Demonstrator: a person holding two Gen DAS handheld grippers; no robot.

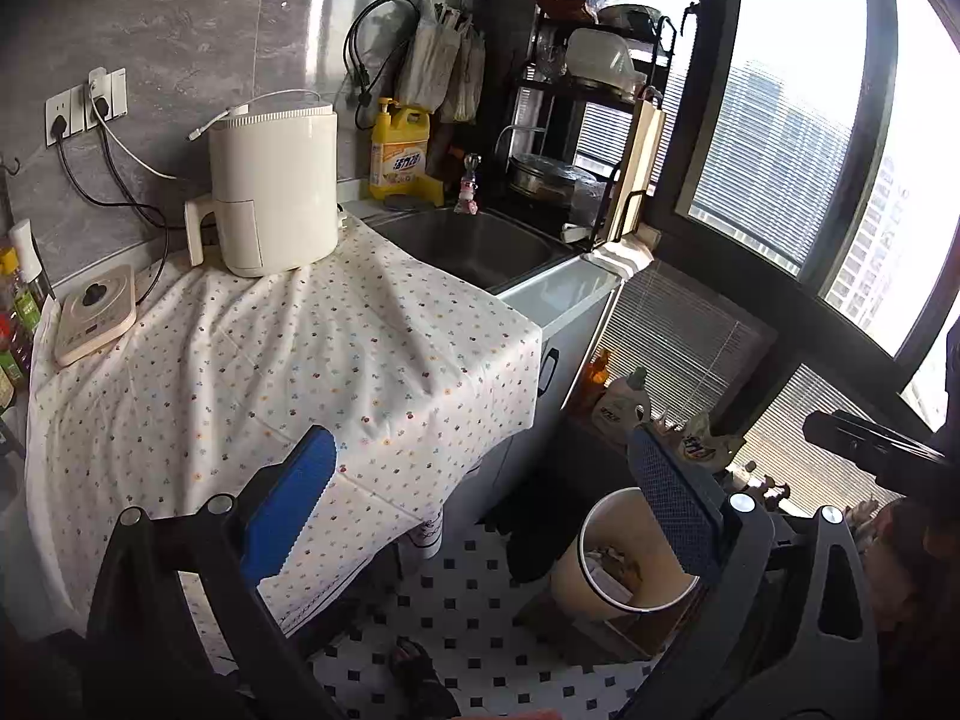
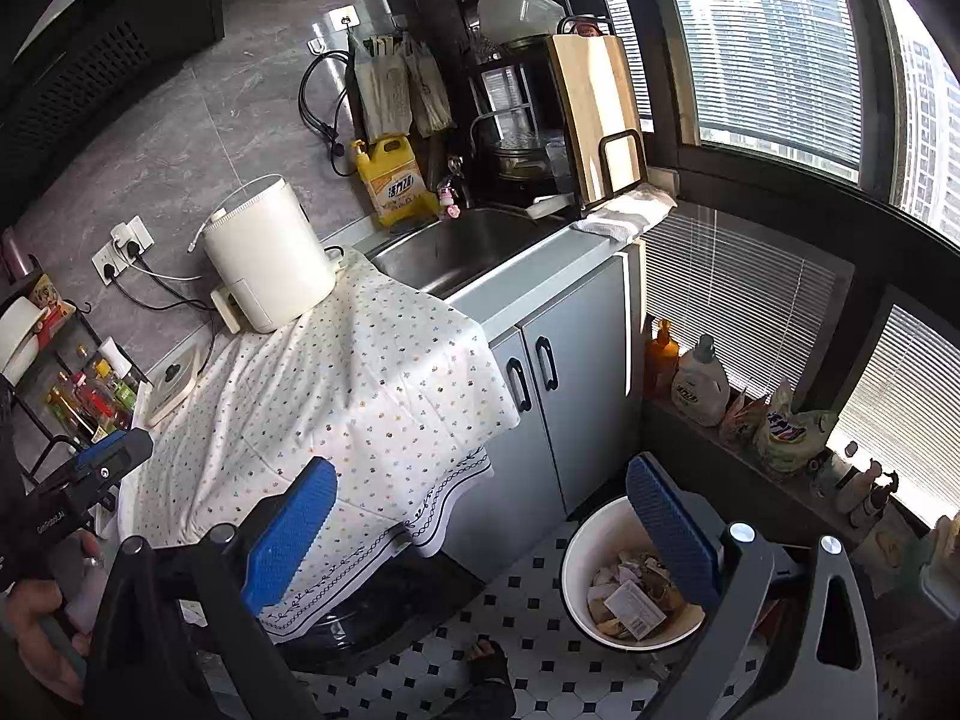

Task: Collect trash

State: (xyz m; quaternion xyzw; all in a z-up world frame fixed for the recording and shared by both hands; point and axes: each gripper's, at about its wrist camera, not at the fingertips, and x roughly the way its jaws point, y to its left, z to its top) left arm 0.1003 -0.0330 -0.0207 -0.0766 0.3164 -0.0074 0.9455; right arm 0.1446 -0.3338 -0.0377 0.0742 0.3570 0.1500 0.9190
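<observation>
A white round trash bin (image 2: pixel 585 546) stands on the tiled floor beside the grey cabinet; crumpled paper and wrappers (image 2: pixel 630 594) lie in it. It also shows in the left wrist view (image 1: pixel 600 546). My left gripper (image 1: pixel 483 504) is open and empty, held above the floral cloth's front edge. My right gripper (image 2: pixel 480 525) is open and empty, above the cloth's corner and the bin. The left gripper's body shows at the right view's left edge (image 2: pixel 102 468). No loose trash shows on the cloth.
A floral cloth (image 1: pixel 288 360) covers the counter, with a white air fryer (image 1: pixel 276 186) and a small scale (image 1: pixel 93 315) on it. A steel sink (image 1: pixel 474 246), yellow detergent jug (image 1: pixel 399 150) and dish rack (image 1: pixel 594 60) sit behind. Bottles (image 2: pixel 699 378) line the window ledge.
</observation>
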